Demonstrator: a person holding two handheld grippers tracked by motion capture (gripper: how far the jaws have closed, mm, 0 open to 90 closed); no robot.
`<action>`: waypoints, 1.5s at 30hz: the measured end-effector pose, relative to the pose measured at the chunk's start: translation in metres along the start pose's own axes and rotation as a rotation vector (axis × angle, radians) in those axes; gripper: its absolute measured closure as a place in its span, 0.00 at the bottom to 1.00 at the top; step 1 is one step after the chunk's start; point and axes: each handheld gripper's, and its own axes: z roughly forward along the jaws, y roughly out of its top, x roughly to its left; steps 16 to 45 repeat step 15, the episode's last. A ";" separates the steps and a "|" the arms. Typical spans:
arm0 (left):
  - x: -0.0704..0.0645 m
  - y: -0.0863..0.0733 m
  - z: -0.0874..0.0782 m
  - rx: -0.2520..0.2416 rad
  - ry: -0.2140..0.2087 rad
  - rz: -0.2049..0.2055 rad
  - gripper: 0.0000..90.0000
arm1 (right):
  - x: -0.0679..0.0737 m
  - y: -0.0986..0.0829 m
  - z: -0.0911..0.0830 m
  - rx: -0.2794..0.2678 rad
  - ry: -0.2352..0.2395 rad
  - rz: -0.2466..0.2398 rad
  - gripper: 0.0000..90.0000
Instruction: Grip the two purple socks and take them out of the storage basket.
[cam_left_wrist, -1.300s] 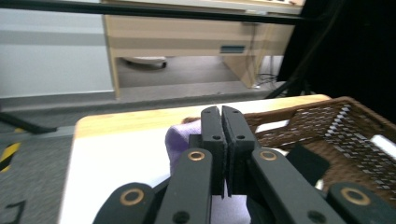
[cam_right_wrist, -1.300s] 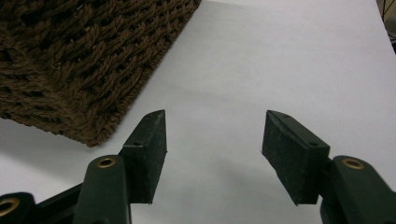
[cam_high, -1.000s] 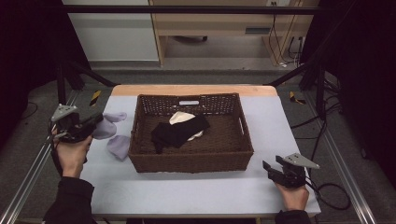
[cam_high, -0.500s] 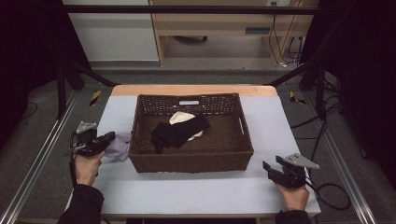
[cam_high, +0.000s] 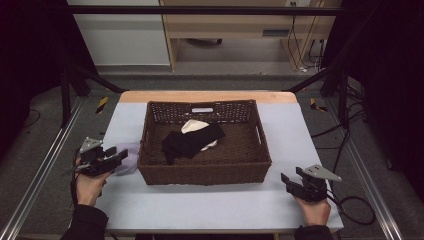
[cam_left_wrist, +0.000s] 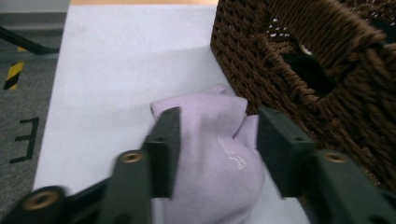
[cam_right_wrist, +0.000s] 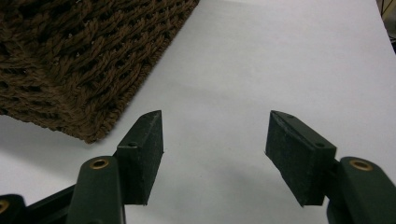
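Two black jaws of the left gripper stand apart around a lilac sock lying on the white table, just beside the wicker basket's left wall. Soft, light and limp (it would likely sag from any grip), it looks best pinched across its bunched middle; its long axis runs roughly along the basket wall. The right gripper waits open, empty, near the basket's front right corner.
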 end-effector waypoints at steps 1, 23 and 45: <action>0.000 0.000 0.000 0.000 0.000 0.000 0.43 | 0.000 0.000 0.000 0.000 0.000 0.000 0.41; -0.002 -0.039 -0.021 0.044 0.049 0.037 0.16 | -0.002 -0.003 0.001 0.017 -0.002 0.025 0.28; -0.002 -0.039 -0.021 0.044 0.049 0.037 0.16 | -0.002 -0.003 0.001 0.017 -0.002 0.025 0.28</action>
